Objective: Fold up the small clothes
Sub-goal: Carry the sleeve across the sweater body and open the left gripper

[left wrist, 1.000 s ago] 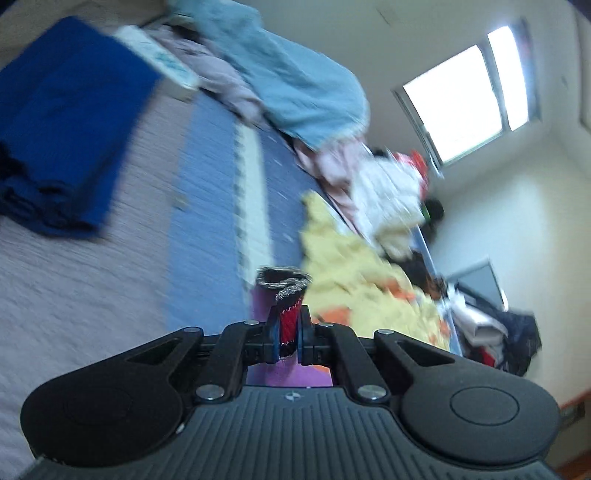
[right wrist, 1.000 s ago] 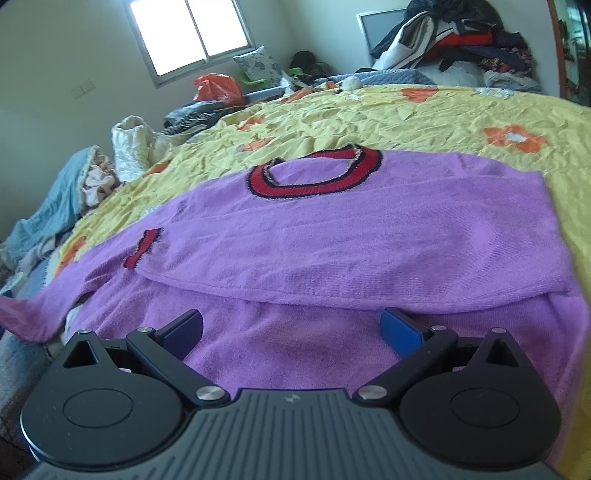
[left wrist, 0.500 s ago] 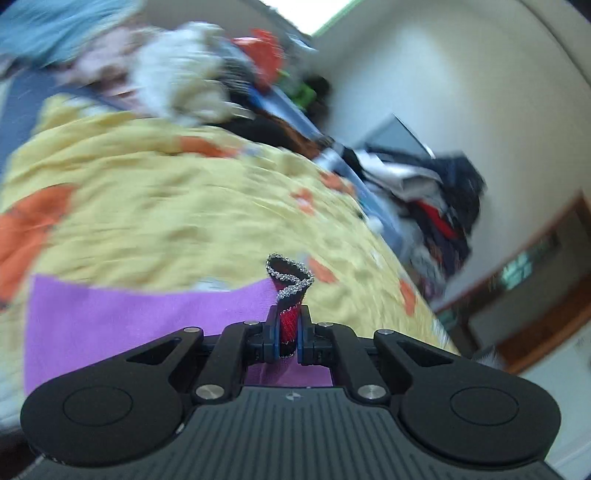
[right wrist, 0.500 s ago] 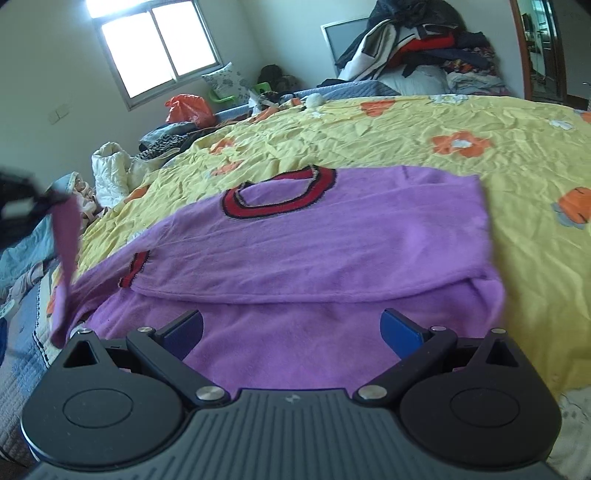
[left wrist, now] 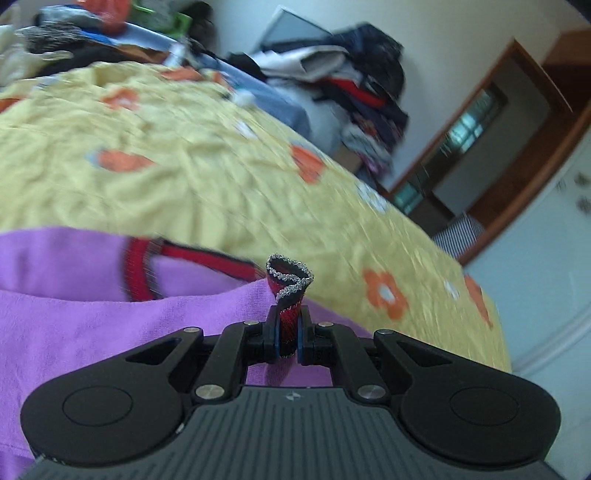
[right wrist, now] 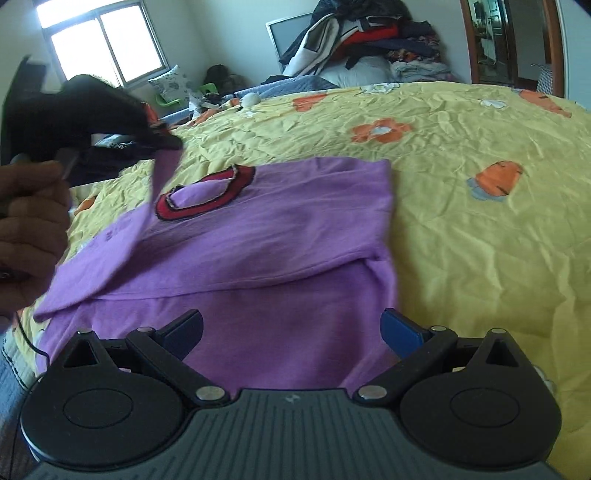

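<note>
A purple sweater (right wrist: 258,236) with a red and black collar (right wrist: 207,195) lies partly folded on the yellow flowered bedspread (right wrist: 461,177). My left gripper (left wrist: 288,341) is shut on the sleeve's red cuff (left wrist: 290,291), which sticks up between the pads. In the right wrist view that left gripper (right wrist: 173,142) hangs above the sweater's left side, lifting the purple sleeve (right wrist: 147,206) over the body, with a hand (right wrist: 29,229) on its handle. My right gripper (right wrist: 291,328) is open at the sweater's near hem, nothing between its blue pads (right wrist: 400,326).
A heap of clothes (right wrist: 369,37) and a monitor (right wrist: 291,35) stand at the bed's far end. A window (right wrist: 103,40) is at the back left, a wooden doorway (right wrist: 513,40) at the right. Bare bedspread stretches right of the sweater.
My left gripper has swung right and up with the sleeve cuff, carrying the sleeve over the sweater's body. The right gripper's view has shifted slightly; it stays open at the hem.
</note>
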A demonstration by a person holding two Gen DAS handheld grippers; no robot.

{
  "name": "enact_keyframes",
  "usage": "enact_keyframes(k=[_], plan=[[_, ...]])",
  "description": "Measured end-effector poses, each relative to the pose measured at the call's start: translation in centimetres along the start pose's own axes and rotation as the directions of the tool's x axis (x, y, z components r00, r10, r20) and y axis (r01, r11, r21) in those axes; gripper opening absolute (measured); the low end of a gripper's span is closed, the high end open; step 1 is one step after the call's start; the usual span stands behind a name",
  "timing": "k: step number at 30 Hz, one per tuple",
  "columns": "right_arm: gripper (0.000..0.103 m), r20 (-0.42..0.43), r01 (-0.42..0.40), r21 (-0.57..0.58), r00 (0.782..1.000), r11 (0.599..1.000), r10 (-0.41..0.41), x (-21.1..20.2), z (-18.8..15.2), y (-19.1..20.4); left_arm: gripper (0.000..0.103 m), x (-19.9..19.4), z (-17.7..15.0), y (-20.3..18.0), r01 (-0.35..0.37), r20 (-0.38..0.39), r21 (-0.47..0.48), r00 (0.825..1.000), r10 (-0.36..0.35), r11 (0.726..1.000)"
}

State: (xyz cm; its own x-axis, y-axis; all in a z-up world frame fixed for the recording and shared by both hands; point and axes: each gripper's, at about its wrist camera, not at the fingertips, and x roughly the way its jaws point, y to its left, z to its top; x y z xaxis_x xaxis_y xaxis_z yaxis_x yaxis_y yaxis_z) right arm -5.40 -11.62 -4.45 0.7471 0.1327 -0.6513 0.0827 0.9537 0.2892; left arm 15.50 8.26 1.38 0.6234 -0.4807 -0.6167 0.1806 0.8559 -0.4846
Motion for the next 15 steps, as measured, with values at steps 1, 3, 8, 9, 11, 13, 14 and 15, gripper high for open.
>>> enact_keyframes(k=[1, 3, 8, 9, 11, 13, 14, 15], plan=[[0.103, 0.000, 0.000, 0.002, 1.000, 1.000, 0.000, -0.1, 0.0, -0.1, 0.009, 0.7, -0.4, -0.8, 0.003, -0.012, 0.017, 1.000, -0.003, 1.000], [0.103, 0.001, 0.017, 0.001, 1.000, 1.000, -0.017, -0.1, 0.1, -0.4, 0.009, 1.9, -1.2, -2.1, 0.018, -0.033, 0.030, 0.999, -0.017, 0.999], [0.103, 0.005, 0.029, 0.020, 1.000, 0.999, -0.029, 0.1, 0.5, -1.2, 0.009, 4.5, -2.5, -4.5, 0.048, -0.093, 0.045, 0.995, -0.043, 0.998], [0.103, 0.007, 0.029, 0.023, 1.000, 0.999, -0.029, 0.1, 0.5, -1.2, 0.009, 4.9, -2.7, -5.0, 0.050, -0.103, 0.053, 0.994, -0.044, 0.997], [0.103, 0.009, 0.028, 0.022, 1.000, 0.999, -0.028, 0.0, 0.5, -1.3, 0.009, 5.9, -3.0, -5.7, 0.063, -0.128, 0.055, 0.990, -0.055, 0.996], [0.103, 0.009, 0.032, 0.022, 0.999, 0.999, -0.032, -0.1, 0.4, -1.5, 0.009, 6.6, -3.3, -6.1, 0.063, -0.144, 0.056, 0.988, -0.055, 0.996], [0.103, 0.009, 0.033, 0.023, 0.999, 0.999, -0.033, 0.0, 0.5, -1.6, 0.009, 7.1, -3.4, -6.2, 0.073, -0.154, 0.056, 0.986, -0.063, 0.996], [0.103, 0.009, 0.035, 0.024, 0.999, 0.999, -0.035, 0.0, 0.5, -1.7, 0.009, 7.6, -3.6, -6.3, 0.085, -0.171, 0.053, 0.982, -0.075, 0.995]])
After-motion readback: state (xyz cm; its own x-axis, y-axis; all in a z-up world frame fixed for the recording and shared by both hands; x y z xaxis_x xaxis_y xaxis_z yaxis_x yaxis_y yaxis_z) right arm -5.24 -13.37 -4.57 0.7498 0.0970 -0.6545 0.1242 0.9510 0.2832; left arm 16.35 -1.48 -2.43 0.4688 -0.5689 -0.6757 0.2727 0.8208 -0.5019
